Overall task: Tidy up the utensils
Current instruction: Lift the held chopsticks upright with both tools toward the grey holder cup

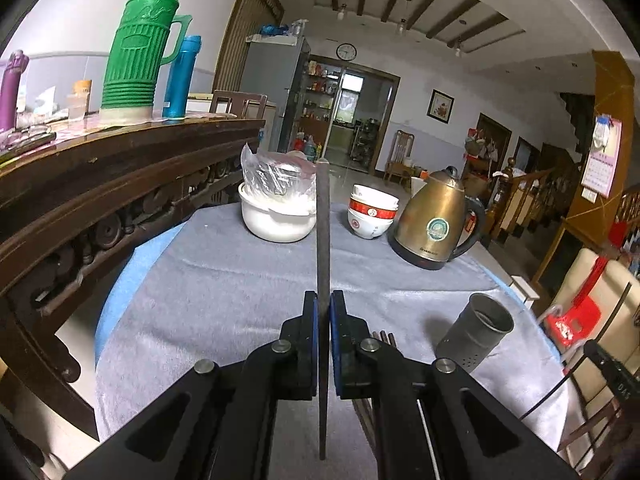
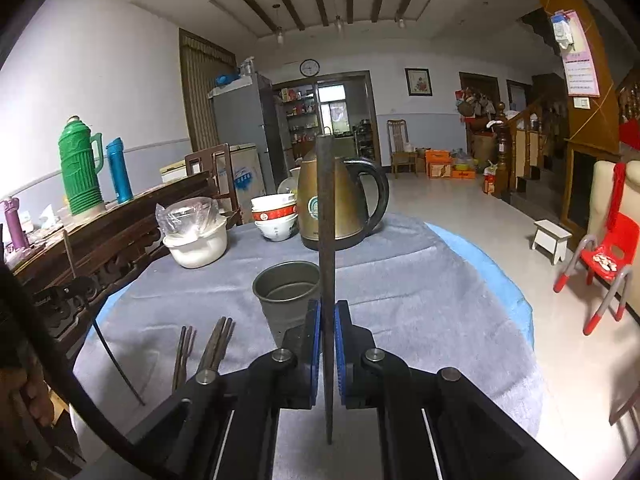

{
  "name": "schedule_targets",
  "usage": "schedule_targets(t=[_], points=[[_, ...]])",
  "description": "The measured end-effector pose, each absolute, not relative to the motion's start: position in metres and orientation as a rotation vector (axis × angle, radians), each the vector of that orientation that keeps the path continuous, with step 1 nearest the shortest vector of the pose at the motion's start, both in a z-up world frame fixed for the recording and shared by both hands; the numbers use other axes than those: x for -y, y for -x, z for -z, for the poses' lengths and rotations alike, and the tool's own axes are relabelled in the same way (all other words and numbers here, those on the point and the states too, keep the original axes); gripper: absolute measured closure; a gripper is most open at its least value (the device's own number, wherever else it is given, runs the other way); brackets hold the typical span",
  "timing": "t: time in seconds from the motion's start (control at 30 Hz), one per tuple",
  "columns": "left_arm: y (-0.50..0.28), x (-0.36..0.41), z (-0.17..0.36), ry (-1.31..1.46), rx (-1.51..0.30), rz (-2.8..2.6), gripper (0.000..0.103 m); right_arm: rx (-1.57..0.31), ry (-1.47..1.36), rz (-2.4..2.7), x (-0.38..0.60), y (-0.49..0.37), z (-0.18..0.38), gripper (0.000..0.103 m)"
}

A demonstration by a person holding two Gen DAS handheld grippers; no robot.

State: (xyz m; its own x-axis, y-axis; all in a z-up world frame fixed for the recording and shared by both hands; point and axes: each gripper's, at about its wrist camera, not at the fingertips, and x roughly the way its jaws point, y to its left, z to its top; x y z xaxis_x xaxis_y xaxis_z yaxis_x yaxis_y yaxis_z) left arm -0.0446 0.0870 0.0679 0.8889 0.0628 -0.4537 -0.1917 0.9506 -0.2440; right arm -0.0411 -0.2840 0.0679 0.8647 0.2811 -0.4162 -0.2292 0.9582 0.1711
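Observation:
My left gripper [image 1: 323,312] is shut on a dark chopstick [image 1: 322,232] that stands upright between its blue pads above the grey cloth. My right gripper [image 2: 328,320] is shut on another dark chopstick [image 2: 326,220], also upright. A grey metal utensil cup [image 2: 286,294] stands on the cloth just left of the right gripper; it also shows in the left wrist view [image 1: 478,330], to the right of the left gripper. Several loose chopsticks [image 2: 208,346] lie on the cloth left of the cup, partly hidden by the gripper; their ends show in the left wrist view [image 1: 384,338].
At the back of the cloth-covered table [image 2: 420,288] stand a white pot with a plastic bag [image 2: 196,236], stacked bowls [image 2: 276,214] and a brass kettle [image 2: 340,204]. A dark wooden sideboard [image 1: 100,184] with a green thermos [image 1: 138,48] runs along the left. A red chair [image 2: 604,264] is on the right.

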Motion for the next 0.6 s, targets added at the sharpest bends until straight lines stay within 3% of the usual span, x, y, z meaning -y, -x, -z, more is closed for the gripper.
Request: schedule_targets(t=[0.6], points=[[0.015,-0.078,-0.104,0.381,-0.502,-0.068,0.097,-0.347,-0.247,-0.328,0.292,0.024,-0.115,0.096]])
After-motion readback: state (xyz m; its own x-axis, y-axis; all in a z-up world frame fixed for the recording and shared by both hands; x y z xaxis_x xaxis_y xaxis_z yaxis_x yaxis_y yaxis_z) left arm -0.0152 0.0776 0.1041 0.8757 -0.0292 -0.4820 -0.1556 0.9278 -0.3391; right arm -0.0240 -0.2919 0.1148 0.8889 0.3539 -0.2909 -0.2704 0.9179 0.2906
